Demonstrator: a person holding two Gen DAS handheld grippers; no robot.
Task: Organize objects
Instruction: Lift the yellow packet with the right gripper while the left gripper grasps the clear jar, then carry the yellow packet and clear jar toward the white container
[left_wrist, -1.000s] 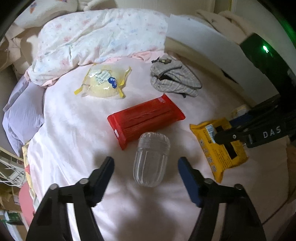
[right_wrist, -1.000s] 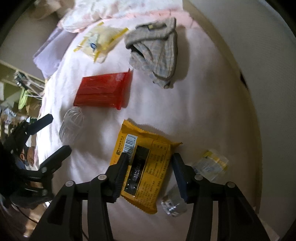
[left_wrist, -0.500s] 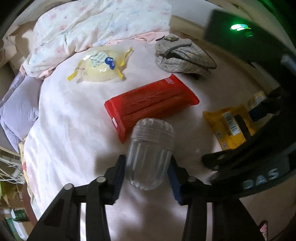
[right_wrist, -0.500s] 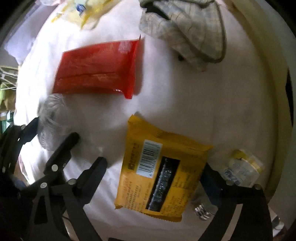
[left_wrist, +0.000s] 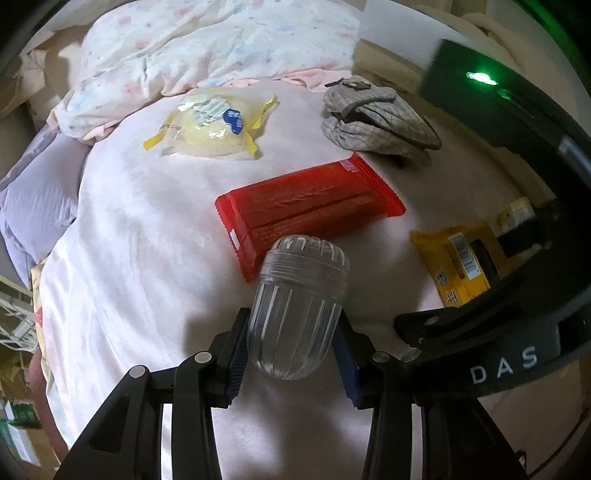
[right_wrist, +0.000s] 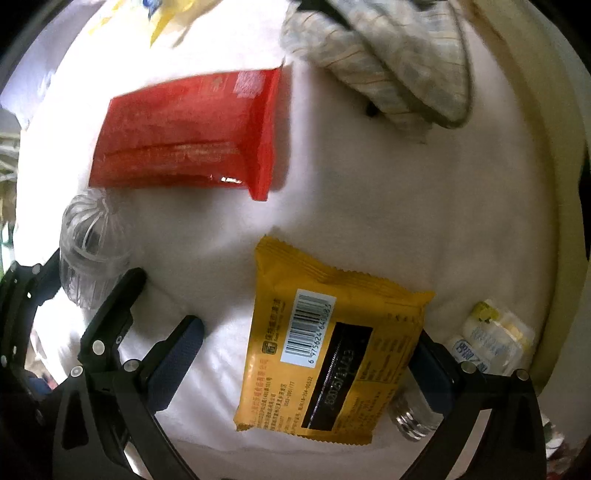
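Soft daylight on the bed (left_wrist: 147, 229); heavy fisheye bending, dark vignetted corners; right wrist view motion-blurred at top, green lamp (left_wrist: 480, 78) glare

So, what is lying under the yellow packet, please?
The yellow packet lies flat on the pale bed cover. At its lower right corner a small ribbed metallic thing shows; whether it goes under the packet is hidden. Nothing else shows underneath.

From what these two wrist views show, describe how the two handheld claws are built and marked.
Both are matte black frames of angular linkage bars joined by round silver pivot pins. Each finger ends in a dark blue, finely ribbed pad. Seen from the left wrist view, the right claw's curved black body bears white letters "DAS" and a glowing green indicator light. No cables, hands or sleeves show.
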